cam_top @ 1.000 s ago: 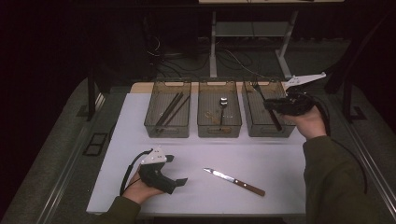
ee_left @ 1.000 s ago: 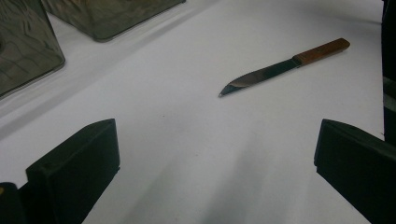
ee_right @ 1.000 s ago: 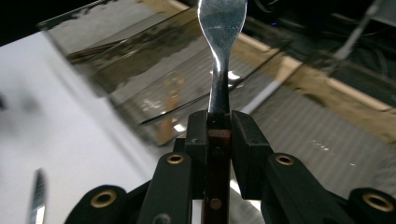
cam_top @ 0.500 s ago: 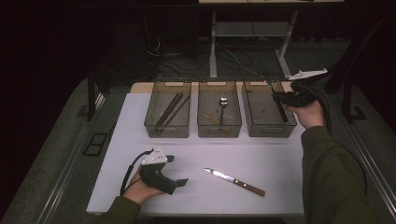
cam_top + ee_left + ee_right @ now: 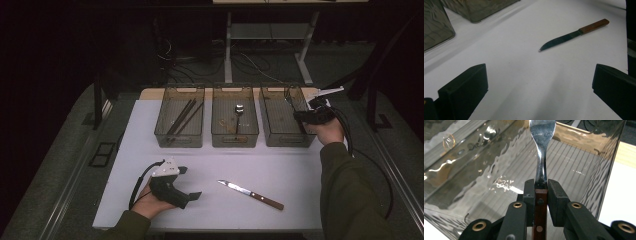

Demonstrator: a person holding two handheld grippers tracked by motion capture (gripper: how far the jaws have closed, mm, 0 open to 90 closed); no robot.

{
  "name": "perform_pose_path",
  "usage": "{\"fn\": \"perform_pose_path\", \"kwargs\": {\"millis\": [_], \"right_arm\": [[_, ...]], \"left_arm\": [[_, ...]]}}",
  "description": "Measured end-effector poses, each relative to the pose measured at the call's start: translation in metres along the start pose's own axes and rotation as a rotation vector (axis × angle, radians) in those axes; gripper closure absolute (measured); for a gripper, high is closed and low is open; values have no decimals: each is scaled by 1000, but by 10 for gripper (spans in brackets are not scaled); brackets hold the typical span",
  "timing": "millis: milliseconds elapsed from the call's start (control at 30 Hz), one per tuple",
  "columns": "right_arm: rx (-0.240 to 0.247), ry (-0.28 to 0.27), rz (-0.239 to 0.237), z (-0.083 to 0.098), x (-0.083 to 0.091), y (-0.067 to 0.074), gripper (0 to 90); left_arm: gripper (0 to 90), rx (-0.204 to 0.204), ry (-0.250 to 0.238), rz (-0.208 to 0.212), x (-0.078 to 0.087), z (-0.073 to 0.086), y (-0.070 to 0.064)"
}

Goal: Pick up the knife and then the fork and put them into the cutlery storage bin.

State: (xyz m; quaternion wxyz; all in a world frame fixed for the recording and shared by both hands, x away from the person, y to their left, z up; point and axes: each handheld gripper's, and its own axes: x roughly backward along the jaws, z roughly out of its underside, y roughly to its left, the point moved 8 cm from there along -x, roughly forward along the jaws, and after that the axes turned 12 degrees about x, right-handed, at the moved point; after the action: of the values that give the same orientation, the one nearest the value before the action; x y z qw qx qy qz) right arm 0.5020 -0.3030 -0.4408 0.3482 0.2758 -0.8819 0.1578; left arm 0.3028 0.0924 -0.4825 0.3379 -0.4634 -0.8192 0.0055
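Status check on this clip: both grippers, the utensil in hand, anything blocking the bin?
Right gripper shut on wooden-handled utensil, over the right bin. Left gripper open, resting on the table, knife lying ahead. Nothing blocking the bin.

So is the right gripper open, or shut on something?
Shut. The right gripper clamps the wooden handle of a piece of cutlery, both pads pressing it, over the right-hand bin.

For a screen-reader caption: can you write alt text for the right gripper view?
The right tongs clamp the wooden handle of a metal utensil, holding it over an empty, ribbed-floor smoky plastic bin. Its working end is cut off at the top.
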Motion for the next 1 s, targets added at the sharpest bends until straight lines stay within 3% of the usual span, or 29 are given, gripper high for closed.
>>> {"fn": "perform_pose_path", "kwargs": {"millis": [100,167,233,433,600,800,1000], "right_arm": [[-9,7,2,4,-2,0,757],[-31,9,2,4,-1,0,655],[-48,-24,-4,0,2,0,558],[-59,-74,-19,-11,16,9,404],[-58,-143,-64,-16,34,23,359],[-49,-183,-109,-17,48,39,345],[12,-208,-152,-10,66,65,322]], "left_arm": [[0,1,4,0,0,1,0],[0,1,3,0,0,0,0],[0,2,3,-1,0,0,0],[0,1,3,-2,0,0,0],[0,2,2,-3,0,0,0],[0,10,2,-8,0,1,0],[0,12,2,-8,0,1,0]]}}
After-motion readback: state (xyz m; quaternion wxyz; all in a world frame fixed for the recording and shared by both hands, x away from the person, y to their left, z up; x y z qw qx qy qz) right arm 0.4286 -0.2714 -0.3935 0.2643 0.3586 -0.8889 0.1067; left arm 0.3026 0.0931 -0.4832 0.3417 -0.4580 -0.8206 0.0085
